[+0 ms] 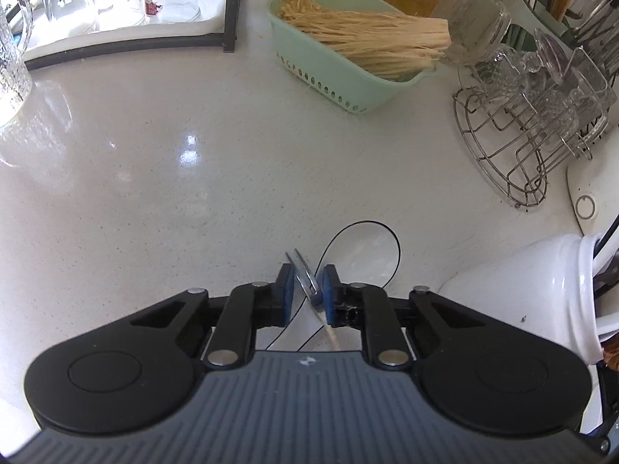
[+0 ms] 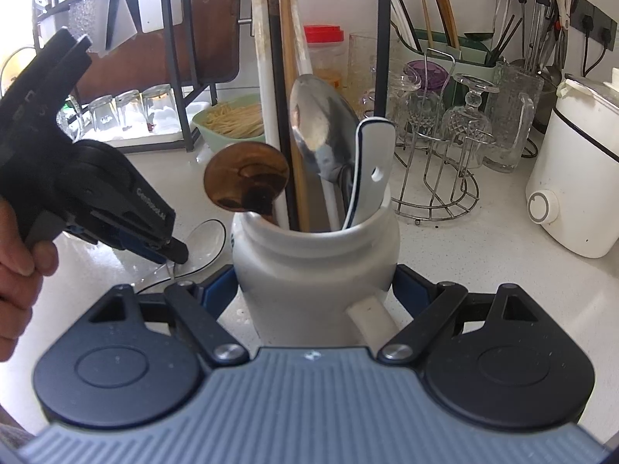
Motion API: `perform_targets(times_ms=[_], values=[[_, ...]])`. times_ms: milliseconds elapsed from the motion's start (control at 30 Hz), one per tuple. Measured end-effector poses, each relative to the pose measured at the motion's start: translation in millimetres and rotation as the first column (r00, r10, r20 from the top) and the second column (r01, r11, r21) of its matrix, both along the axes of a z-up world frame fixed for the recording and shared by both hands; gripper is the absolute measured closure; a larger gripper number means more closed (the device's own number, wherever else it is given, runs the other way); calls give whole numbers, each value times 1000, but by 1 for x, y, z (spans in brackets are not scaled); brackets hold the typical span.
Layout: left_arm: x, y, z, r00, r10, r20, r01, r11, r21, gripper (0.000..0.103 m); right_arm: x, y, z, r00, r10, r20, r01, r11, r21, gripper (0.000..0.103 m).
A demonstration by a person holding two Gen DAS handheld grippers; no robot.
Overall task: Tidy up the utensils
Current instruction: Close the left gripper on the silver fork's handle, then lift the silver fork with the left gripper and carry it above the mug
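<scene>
The left gripper [image 1: 305,290] has its blue pads closed down to a narrow gap around a thin metal handle [image 1: 303,276] that crosses between them at a slant. The pads look pressed on it, so I take it as a grip, low on the counter [image 1: 154,193]. What sort of utensil the handle belongs to I cannot tell. Just beyond it lies a white spoon [image 1: 367,255] with a dark rim, flat on the counter and near the jar. From the other view the left gripper [image 2: 170,249] noses steeply down at that spot, a hand [image 2: 19,263] behind it.

The right gripper [image 2: 315,286] stands with a pad on either side of the white jar [image 2: 313,259], hugging its body. That seems meant to steady the jar so it will not tip or skid as pieces go in. Whether the pads truly press I can only judge: they look snug against it.

The jar already holds chopsticks [image 2: 288,116], a steel spoon [image 2: 321,131], a brown spoon [image 2: 245,178] and a white ladle handle [image 2: 369,170], all upright. So the sorting looks partly done, with at least the handled piece and the white spoon left.
</scene>
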State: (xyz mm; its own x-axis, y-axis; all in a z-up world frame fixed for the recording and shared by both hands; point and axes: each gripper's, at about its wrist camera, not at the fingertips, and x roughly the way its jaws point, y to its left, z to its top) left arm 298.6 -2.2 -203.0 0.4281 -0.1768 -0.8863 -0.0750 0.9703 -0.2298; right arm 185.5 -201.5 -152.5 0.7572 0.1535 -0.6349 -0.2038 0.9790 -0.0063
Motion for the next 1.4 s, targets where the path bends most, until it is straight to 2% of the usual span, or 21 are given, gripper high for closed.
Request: perform_targets(times_ms=[67,367,900,1400], values=[[-1,2,2,1000,3,-11,-3,1000,-9,94,1,0,1,1000,2,-9,-2,1000,-1,14],[-21,11,17,999,26,-19,-26,999,-25,94,7,0,5,998,9,-57,-9,1000,-2,14],[-51,15,62,995,23,95,-19,999,-36,94,4,0,6,997,32,-71,-32,999,-9,14],[-68,8,93,979,22,205,-11,998,-55,94,2,-2,7,995,72,-74,-73,997,-11,15]])
